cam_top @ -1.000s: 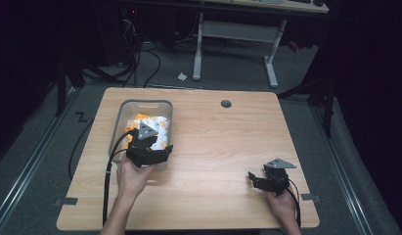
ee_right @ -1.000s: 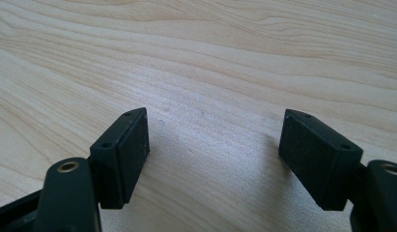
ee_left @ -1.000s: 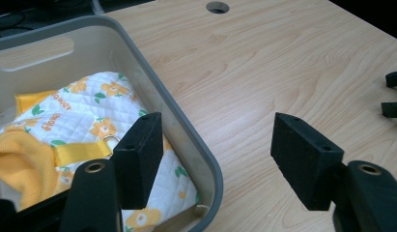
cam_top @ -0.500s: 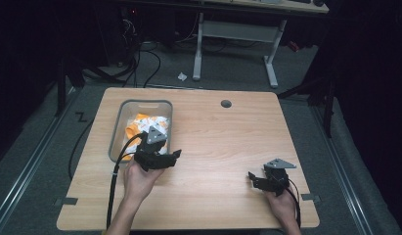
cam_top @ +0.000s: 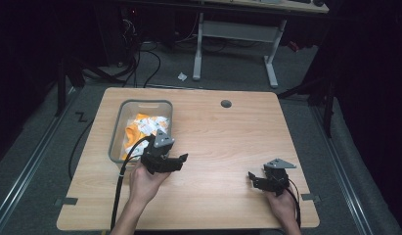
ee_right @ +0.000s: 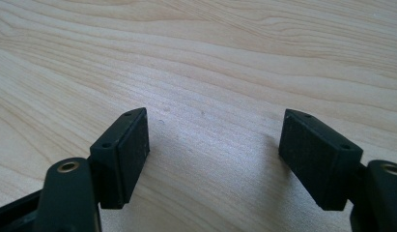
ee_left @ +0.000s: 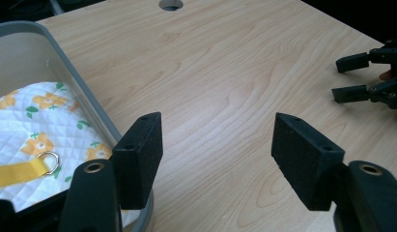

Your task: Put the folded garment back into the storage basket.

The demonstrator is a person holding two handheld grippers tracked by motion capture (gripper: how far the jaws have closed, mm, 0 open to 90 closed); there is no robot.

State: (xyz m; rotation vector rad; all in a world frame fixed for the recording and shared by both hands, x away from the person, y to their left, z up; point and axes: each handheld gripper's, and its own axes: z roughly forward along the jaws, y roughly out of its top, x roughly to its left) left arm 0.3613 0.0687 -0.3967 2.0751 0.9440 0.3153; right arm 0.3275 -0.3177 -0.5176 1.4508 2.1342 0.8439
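A grey plastic bin [cam_top: 116, 128] stands on the left part of the wooden table [cam_top: 223, 142]. Inside lies a white quilted cloth [ee_left: 46, 121] printed with orange flowers, with a yellow strap and metal ring [ee_left: 49, 162]; in the high view the cloth [cam_top: 145, 126] looks white and orange. My left gripper [cam_top: 181, 159] hovers just right of the bin's near corner, open, with bare wood between its pads [ee_left: 140, 154]. My right gripper [cam_top: 253, 177] rests low at the table's front right, open over bare wood, pads [ee_right: 126, 150] apart. The left gripper view also shows the right gripper [ee_left: 367, 77] farther off.
A round cable hole [cam_top: 226, 104] sits near the table's far edge. The left gripper's black cable [cam_top: 121, 181] trails off the front edge. Beyond the table stand a white desk frame [cam_top: 267, 54] and floor cables [cam_top: 140, 63]. Tape marks sit at both front corners.
My left gripper has drawn out from above the bin's near end to the right, over bare table, empty. The right gripper has kept still.
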